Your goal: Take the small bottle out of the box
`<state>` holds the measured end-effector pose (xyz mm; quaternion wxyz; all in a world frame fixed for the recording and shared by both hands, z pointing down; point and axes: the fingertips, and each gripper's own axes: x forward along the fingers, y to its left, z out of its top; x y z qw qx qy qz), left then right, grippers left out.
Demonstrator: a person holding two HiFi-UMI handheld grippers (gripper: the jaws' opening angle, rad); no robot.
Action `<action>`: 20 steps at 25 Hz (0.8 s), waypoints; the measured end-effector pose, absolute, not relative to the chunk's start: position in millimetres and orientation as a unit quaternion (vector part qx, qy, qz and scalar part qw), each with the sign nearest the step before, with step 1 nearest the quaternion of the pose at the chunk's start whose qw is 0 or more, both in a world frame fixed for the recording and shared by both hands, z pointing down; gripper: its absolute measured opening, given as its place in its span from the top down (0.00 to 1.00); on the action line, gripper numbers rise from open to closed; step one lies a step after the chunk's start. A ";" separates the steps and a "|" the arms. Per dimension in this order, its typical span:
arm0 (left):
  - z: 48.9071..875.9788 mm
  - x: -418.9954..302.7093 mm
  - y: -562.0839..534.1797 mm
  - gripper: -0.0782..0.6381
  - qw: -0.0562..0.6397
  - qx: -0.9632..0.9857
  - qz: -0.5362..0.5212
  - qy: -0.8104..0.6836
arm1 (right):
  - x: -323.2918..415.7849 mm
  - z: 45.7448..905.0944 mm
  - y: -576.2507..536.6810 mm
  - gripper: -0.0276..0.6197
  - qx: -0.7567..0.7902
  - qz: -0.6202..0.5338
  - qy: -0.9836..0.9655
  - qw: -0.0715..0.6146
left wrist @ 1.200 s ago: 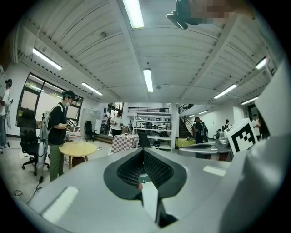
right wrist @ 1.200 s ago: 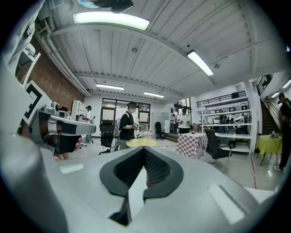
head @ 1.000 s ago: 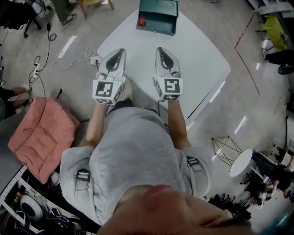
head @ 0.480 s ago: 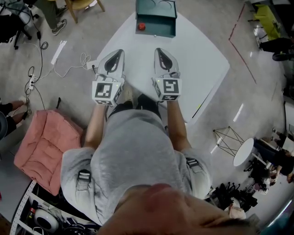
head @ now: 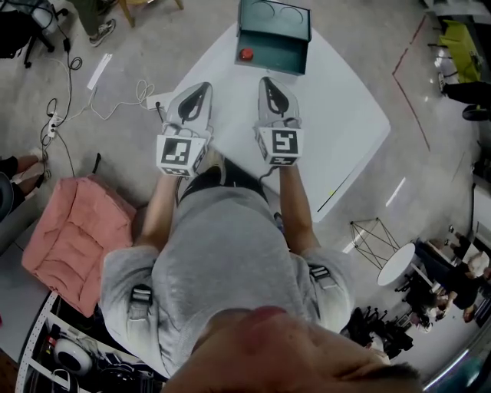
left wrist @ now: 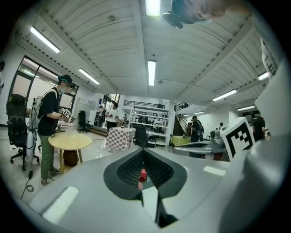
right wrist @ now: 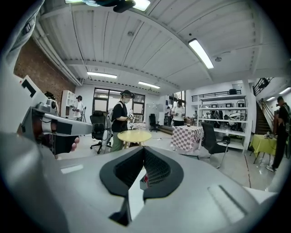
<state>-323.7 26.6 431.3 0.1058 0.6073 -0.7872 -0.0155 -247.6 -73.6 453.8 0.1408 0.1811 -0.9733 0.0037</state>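
Nothing done yet as far as visible: small red-capped bottle (head: 245,54) inside open front of dark-teal rectangular box (head: 301,23), twd its left end, not gripped. Left grey handheld gripper (head: 201,86) and right grey handheld gripper (head: 265,81) side by side on near side of the box, short of it, above the white bench (head: 345,115), jaws together on each w/ nothing btwn them. Left to do, prob.: close in on the box, open one set of jaws, clamp on bottle, lift it out.
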 end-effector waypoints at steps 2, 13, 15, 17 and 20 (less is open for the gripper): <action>438.7 -333.2 20.0 0.88 0.113 0.602 -0.012 -0.791 | -258.8 462.9 -81.2 0.95 0.176 0.009 -0.973 0.147; 478.3 -357.9 -11.3 0.88 0.151 0.585 -0.003 -0.797 | -291.7 510.0 -115.0 0.95 0.154 0.024 -0.971 0.182; 484.4 -359.8 -15.8 0.88 0.155 0.584 -0.004 -0.797 | -295.9 517.6 -119.0 0.95 0.151 0.027 -0.970 0.187; 489.9 -360.2 -20.8 0.88 0.158 0.586 -0.003 -0.795 | -298.4 526.2 -122.4 0.95 0.148 0.031 -0.969 0.194; 495.8 -360.8 -28.5 0.88 0.162 0.588 0.002 -0.792 | -301.4 536.2 -127.6 0.95 0.147 0.038 -0.968 0.198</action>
